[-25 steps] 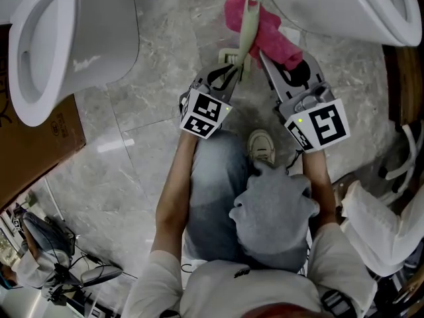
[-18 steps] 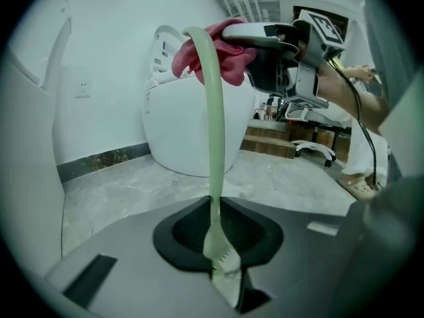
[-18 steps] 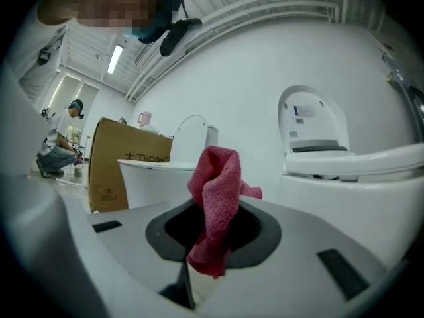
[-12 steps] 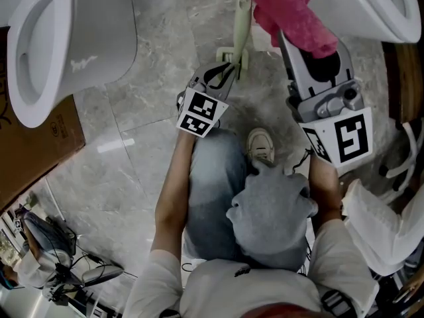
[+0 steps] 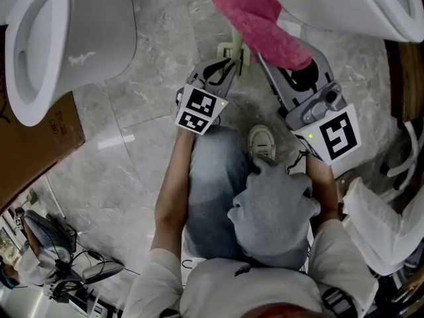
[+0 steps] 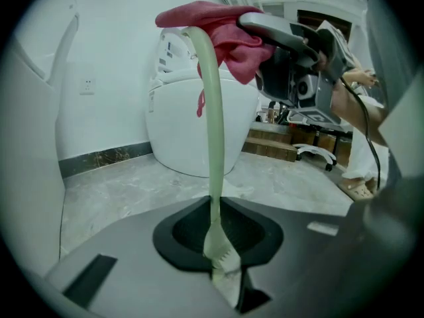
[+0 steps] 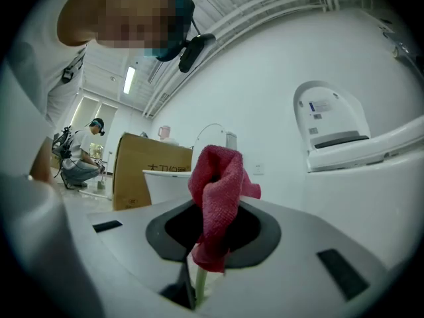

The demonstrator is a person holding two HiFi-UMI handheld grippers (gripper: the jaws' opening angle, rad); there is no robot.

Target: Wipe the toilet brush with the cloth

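Nearest, the left gripper (image 6: 224, 278) has its jaws closed on the toothed lower end of the pale green toilet brush (image 6: 213, 124), which stands upright out of them. Just beyond, the right gripper (image 7: 191, 289) is clamped on the pink cloth (image 7: 216, 197), draped over the handle's top.

Risks: the left hold is narrow, so wiping pressure could pivot or pull the brush loose. The cloth could also slide off the top.

Unclear: the handle's upper end is hidden under the cloth. Whether the right jaws also pinch the handle cannot be told. The white toilet (image 5: 344, 5) behind is cut off.
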